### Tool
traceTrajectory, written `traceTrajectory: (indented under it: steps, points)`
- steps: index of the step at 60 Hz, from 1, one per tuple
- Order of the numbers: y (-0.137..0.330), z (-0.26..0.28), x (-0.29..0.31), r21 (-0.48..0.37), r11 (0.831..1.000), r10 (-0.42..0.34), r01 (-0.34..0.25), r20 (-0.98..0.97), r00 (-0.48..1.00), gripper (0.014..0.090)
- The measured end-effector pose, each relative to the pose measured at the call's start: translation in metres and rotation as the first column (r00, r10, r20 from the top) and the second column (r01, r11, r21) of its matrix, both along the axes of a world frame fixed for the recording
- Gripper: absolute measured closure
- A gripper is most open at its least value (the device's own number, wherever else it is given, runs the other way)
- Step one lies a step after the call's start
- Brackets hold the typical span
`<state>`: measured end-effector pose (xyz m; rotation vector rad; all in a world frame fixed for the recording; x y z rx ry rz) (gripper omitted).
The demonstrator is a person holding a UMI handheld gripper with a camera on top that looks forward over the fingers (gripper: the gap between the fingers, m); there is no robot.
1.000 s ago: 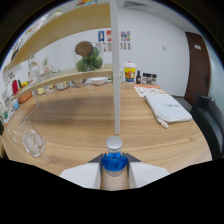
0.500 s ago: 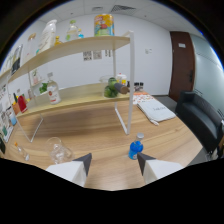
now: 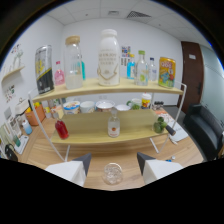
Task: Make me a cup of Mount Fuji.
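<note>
My gripper (image 3: pixel 112 167) is open, its two pale fingers (image 3: pixel 75 169) spread apart above the wooden table (image 3: pixel 45 152). A clear glass cup (image 3: pixel 112 173) stands on the table between them, with a gap on each side. Beyond the fingers rises a two-level wooden shelf (image 3: pixel 107 89). Its top board carries a dark can (image 3: pixel 44 70), a cork-lidded clear jar (image 3: pixel 73 62), a tall white bottle (image 3: pixel 109 57), some smaller bottles and a yellow can (image 3: pixel 167 72). On the lower board stand a red bottle (image 3: pixel 61 129) and a small orange-labelled bottle (image 3: pixel 114 125).
Several bowls (image 3: pixel 87 106) line the back of the lower board, and a green object (image 3: pixel 159 125) sits at its right end. White metal legs (image 3: pixel 57 145) hold the shelf up. A dark chair (image 3: pixel 202 127) stands to the right, and cups and pots crowd the table's left side.
The blue-capped bottle that was between the fingers is no longer there. The view has swung left and closer to the shelf, and the clear glass cup now stands between the open fingers.
</note>
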<state>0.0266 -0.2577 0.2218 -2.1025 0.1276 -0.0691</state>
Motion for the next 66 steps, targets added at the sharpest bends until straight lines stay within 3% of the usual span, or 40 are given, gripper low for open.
traceTrajectory:
  steps: [10, 18, 23, 30, 38, 48, 60, 66]
  points:
    - [0.024, 0.100, -0.046, 0.146, 0.988, 0.062, -0.058, -0.021, 0.998, 0.0184]
    - [0.060, 0.166, -0.072, 0.304, 0.946, 0.113, -0.114, 0.021, 0.993, 0.0184]
    - [0.087, 0.182, -0.082, 0.345, 0.929, 0.120, -0.131, 0.055, 0.991, 0.0186]
    - [0.122, 0.186, -0.091, 0.364, 0.923, 0.127, -0.128, 0.025, 0.992, 0.0198]
    - [0.153, 0.179, -0.092, 0.349, 0.931, 0.113, -0.110, 0.014, 0.994, 0.0320]
    - [0.169, 0.173, -0.090, 0.345, 0.934, 0.093, -0.095, 0.020, 0.995, 0.0603]
    - [0.163, 0.178, -0.094, 0.346, 0.931, 0.100, -0.118, 0.068, 0.993, 0.0631]
    - [0.150, 0.198, -0.097, 0.387, 0.912, 0.104, -0.135, 0.099, 0.990, 0.0636]
